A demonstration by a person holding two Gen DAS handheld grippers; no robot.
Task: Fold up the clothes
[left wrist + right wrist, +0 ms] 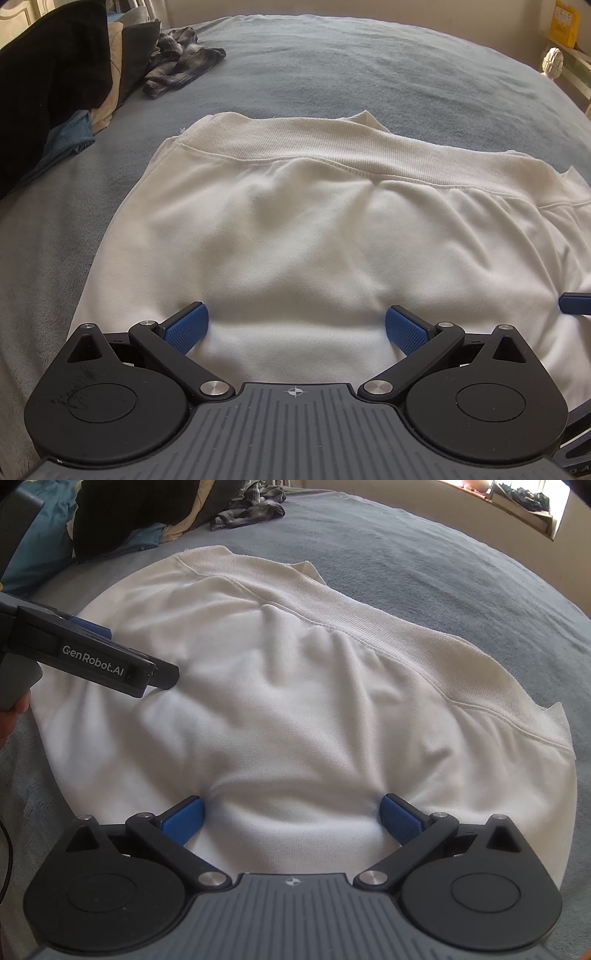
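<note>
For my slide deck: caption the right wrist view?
Right gripper, open, over white sweatshirt on grey bed; left gripper alongside.

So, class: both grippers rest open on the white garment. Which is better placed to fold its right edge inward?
Probably the right gripper: the white garment ends just beside it, while the left gripper sits further left.

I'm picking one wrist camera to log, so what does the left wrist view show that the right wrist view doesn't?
Only the left wrist view: a yellow box on a shelf at upper right.

Only the right wrist view: the left gripper seen from the side, with its GenRobot.AI lettering, and a bright window.

Both share: the white garment with its ribbed band on the grey-blue blanket, the plaid cloth beside a dark pile, and open blue-padded fingers on the fabric.
</note>
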